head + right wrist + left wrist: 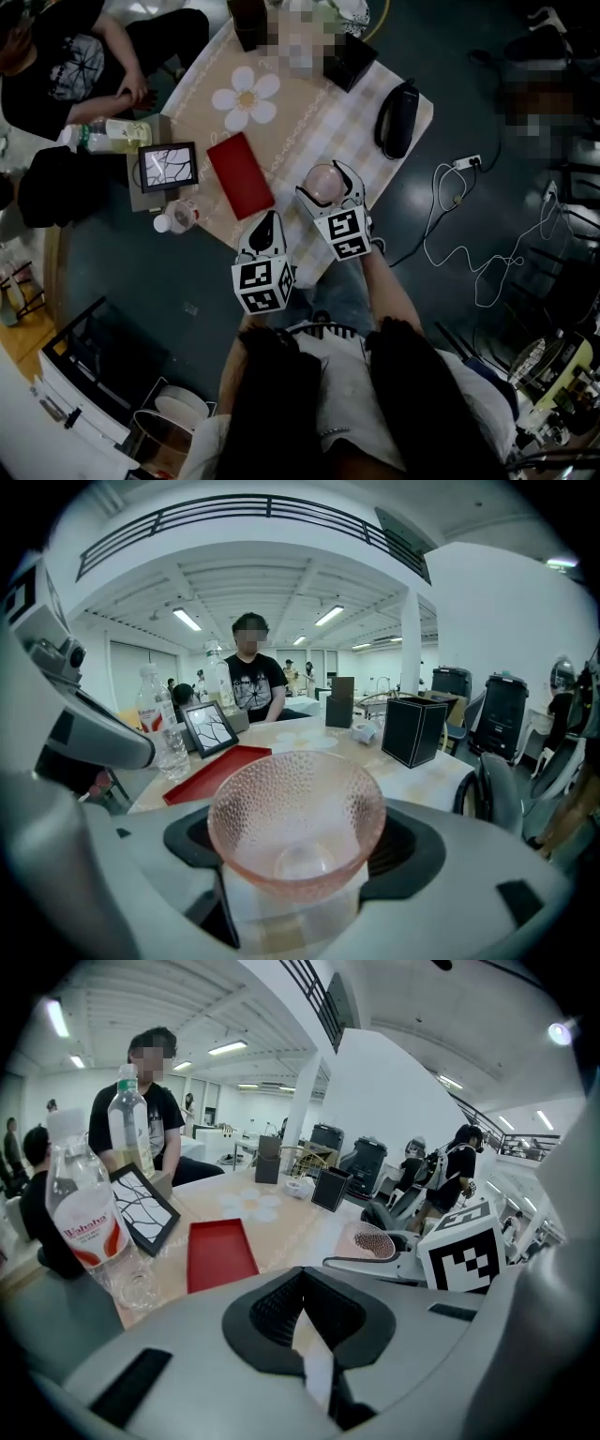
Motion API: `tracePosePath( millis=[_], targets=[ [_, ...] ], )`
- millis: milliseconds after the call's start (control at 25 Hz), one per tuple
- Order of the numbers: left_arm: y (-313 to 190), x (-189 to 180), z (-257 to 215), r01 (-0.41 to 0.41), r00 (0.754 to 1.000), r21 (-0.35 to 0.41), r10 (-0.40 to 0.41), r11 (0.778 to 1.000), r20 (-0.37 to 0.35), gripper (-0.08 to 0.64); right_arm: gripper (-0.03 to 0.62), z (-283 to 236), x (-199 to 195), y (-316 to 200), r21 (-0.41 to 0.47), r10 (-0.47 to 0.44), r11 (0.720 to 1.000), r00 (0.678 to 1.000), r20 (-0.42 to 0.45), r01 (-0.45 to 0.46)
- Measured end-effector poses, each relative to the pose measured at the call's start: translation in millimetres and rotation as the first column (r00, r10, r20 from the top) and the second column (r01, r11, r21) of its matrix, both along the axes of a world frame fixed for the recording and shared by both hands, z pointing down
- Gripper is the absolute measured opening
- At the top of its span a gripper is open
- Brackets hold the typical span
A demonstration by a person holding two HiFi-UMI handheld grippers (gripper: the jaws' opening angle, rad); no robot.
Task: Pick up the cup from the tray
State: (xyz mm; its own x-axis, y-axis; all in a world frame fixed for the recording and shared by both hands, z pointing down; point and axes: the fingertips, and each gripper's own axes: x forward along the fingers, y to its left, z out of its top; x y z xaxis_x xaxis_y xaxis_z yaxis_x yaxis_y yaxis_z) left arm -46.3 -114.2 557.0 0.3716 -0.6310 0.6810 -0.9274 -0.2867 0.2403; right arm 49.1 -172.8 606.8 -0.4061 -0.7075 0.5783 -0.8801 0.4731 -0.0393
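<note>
On the bench (pixel 309 103), in the head view, the cup (pixel 323 180) was pinched by the right gripper (pixel 329 190) at 3 o'clock of the red tray (pixel 240 174). In the left gripper view, the left gripper (pixel 314 1344) was shown with fingers (pixel 272 1316) pressed together, empty. In the right gripper view, the tapered, beaded wall was clamped low, so a slip could be caused by slackening. The cup's foot was hidden, and its clearance from the bench could not be judged.

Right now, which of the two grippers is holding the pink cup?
The right gripper: the pink cup sits clamped between its jaws. On the left gripper the jaws are together, with nothing between them.
</note>
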Motion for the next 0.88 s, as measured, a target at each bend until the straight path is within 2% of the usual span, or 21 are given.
tracePosePath(
  millis=[160, 360, 560, 880],
  targets=[
    [3.3, 2.2, 4.8, -0.007, 1.000, -0.005, 0.007, 1.000, 0.022, 0.006, 0.405, 10.7, 6.1, 4.5, -0.012, -0.014, 1.000, 1.000, -0.019, 0.014],
    [8.5, 1.4, 10.4, -0.008, 0.999, -0.021, 0.009, 1.000, 0.034, 0.005, 0.405, 13.2, 10.5, 6.4, 0.006, -0.017, 1.000, 1.000, 0.003, 0.017],
    [10.6, 3.6, 13.5, -0.026, 0.997, -0.015, 0.027, 1.000, 0.070, 0.006, 0.407, 21.0, 10.1, 5.4, 0.017, -0.050, 0.999, 0.996, -0.080, 0.051],
    [15.8, 6.8, 14.0, -0.039, 0.996, -0.021, 0.041, 0.999, 0.076, 0.006, 0.410, 5.3, 4.9, 8.0, 0.017, -0.045, 0.999, 0.998, 0.041, 0.044]
  ],
)
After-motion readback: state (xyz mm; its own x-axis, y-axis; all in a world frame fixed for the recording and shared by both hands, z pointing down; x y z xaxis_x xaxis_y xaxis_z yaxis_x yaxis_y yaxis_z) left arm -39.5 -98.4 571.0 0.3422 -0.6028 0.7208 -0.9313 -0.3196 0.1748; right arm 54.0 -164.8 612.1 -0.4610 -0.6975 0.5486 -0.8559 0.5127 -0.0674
